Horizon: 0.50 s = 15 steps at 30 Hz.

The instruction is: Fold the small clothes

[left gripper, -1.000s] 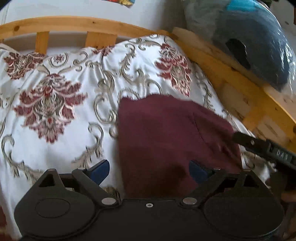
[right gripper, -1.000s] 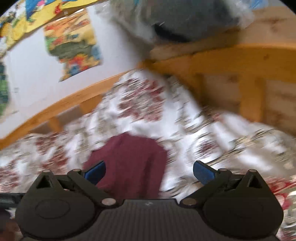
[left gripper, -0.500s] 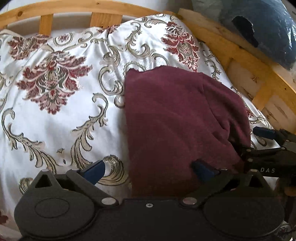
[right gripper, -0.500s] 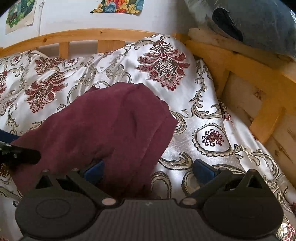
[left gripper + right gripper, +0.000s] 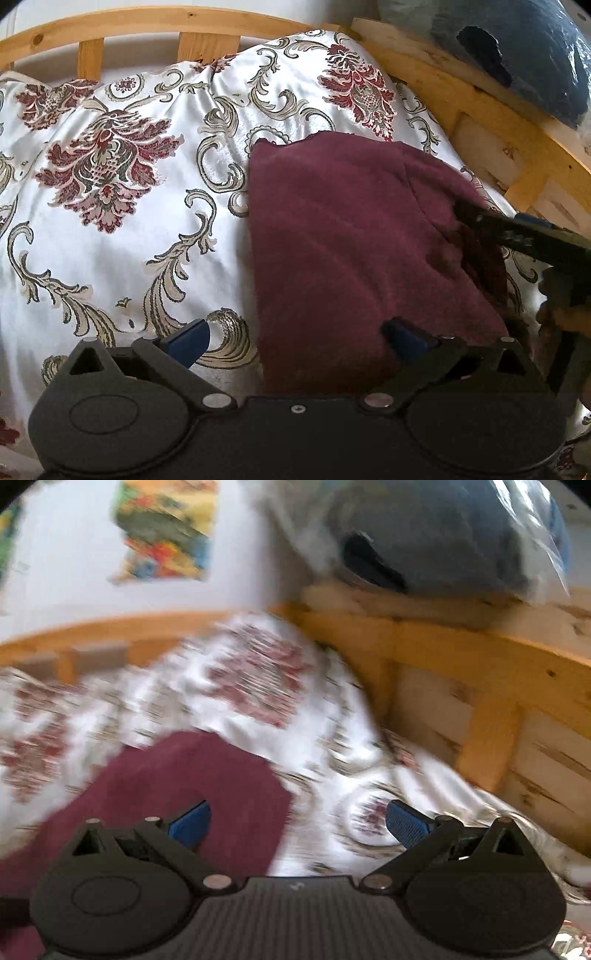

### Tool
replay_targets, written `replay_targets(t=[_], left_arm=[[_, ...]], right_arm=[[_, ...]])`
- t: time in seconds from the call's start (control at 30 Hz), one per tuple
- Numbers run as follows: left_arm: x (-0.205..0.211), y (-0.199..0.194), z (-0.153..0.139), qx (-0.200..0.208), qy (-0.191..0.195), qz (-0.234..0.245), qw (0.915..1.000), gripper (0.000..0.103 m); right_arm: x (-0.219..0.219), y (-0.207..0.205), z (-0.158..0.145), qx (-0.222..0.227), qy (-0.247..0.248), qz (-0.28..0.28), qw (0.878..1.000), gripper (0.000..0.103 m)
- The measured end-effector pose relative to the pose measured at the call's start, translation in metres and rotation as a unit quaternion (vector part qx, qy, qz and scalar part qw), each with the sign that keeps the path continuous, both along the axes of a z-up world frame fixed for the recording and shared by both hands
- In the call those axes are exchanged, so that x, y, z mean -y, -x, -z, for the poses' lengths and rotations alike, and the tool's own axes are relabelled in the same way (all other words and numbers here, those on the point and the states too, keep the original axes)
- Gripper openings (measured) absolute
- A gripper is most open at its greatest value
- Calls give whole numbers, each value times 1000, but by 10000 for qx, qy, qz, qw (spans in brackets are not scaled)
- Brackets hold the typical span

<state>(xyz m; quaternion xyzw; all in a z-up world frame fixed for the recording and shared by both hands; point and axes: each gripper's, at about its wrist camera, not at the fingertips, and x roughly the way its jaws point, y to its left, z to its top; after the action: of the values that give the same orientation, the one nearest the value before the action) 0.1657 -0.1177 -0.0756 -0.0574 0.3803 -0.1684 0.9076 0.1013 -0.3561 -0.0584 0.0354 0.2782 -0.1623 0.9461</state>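
A dark maroon garment (image 5: 343,240) lies folded on a white bedspread with red and gold flowers (image 5: 122,206). My left gripper (image 5: 297,338) is open just above its near edge, with the right blue pad over the cloth and the left pad over the bedspread. My right gripper (image 5: 297,821) is open and empty above the garment's right part (image 5: 192,782); that view is blurred by motion. In the left wrist view the right gripper's fingers (image 5: 495,225) reach in from the right and touch the garment's right side.
A wooden bed frame (image 5: 476,99) rims the bed at the back and right. A blue bundle in clear plastic (image 5: 524,48) sits on the frame at the back right. Colourful posters (image 5: 166,528) hang on the wall.
The left gripper has stayed over the garment's near edge. The right gripper has swung fast, from a steady look down at the garment to a blurred, raised view, and its fingers now sit on the garment's right side.
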Motion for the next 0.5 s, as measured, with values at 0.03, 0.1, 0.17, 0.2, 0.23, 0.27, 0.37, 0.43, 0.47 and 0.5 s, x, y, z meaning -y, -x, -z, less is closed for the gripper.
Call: replay_targets(t=[0.03,0.1,0.17,0.2,0.23,0.27,0.37,0.43,0.47,0.5], left_arm=[[0,1,0,3,-2,1,10000,102],[1,1,0,19,-14,-28,10000,102],[1,2,0,19,-7,-56,10000,102],[1,2,1,14,7,-71,10000,102],[0,2,1,4,28,-88,10000,102],[-1,3,1,-5,44,-94,9999,102],[-2,2,1,-40,69,-89,9999,102],[-2,1,2,-75,87,-94,9999,102],[-2,1,2,-84,94,-101,9999,102],[-2,1,2,-88,97,-105,9999,102]], right_arm=[[1,-1,4,19,31,45,10000,103],[-3,-2,9,40,54,173,9998,103],[-2,-3,9,51,30,253,9997,103],[-2,-1,10,47,-21,260,9996,103],[1,-1,10,52,-118,261,9996,103],[5,0,11,73,-303,264,9992,103],[19,4,13,192,-901,257,9954,103],[21,5,9,220,-1003,232,9944,103],[20,5,8,233,-1000,235,9944,103],[19,6,7,261,-956,240,9948,103]])
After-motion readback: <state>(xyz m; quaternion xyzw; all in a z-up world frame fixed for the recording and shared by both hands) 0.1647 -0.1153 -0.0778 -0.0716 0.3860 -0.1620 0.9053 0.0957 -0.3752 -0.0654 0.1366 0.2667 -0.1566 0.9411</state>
